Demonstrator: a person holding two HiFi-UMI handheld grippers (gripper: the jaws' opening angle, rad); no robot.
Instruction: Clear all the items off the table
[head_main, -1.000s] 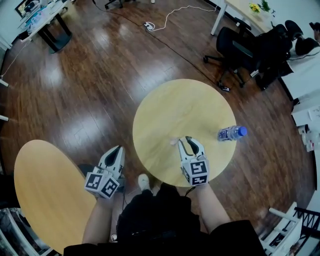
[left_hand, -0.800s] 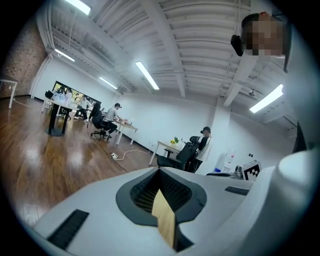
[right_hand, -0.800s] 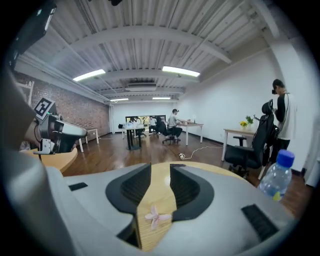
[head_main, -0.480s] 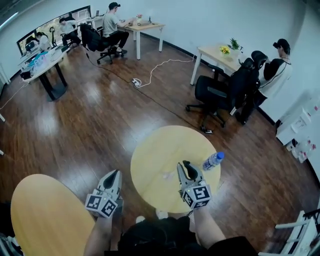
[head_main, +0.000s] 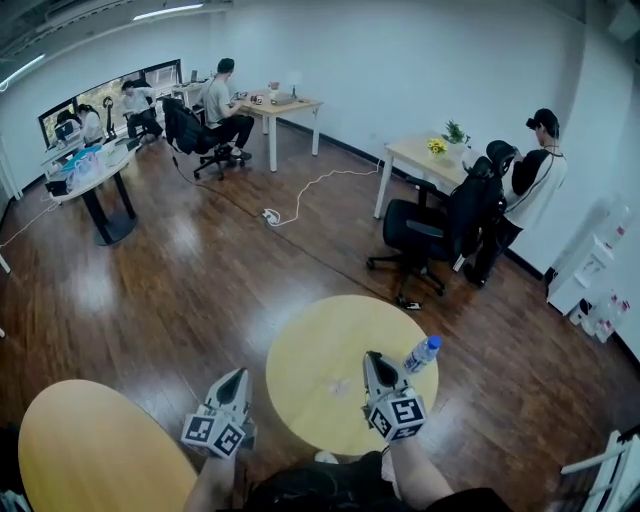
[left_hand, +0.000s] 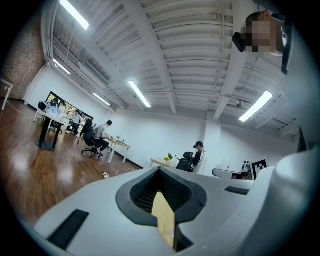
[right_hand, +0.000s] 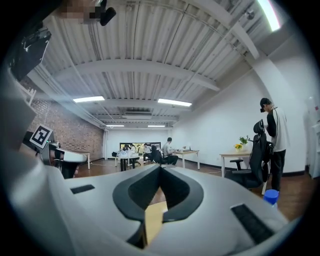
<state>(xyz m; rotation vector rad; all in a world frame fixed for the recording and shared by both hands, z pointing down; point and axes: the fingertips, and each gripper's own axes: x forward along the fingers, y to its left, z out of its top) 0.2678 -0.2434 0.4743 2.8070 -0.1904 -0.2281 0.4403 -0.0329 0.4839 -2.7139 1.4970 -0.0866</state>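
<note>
A clear plastic bottle with a blue cap (head_main: 422, 354) lies on the right part of the round yellow table (head_main: 300, 350); its cap (right_hand: 271, 196) shows low right in the right gripper view. My right gripper (head_main: 368, 357) hovers over the table just left of the bottle, apart from it. Its jaws have just been closing and now stand shut (right_hand: 160, 167) with nothing between them. My left gripper (head_main: 240, 374) is off the table's left edge, above the floor, shut and empty (left_hand: 160, 170). A small pale scrap (head_main: 340, 385) seems to lie on the table near the right gripper.
A second round yellow table (head_main: 90, 450) stands at lower left. Beyond are wooden floor, a white cable (head_main: 300, 195), black office chairs (head_main: 420, 235), a desk (head_main: 425, 155) with a standing person (head_main: 535, 185), and seated people at far desks.
The head view has tipped up from the table to the room. Both grippers have risen and point more level. The right jaws, apart a second ago, have come together.
</note>
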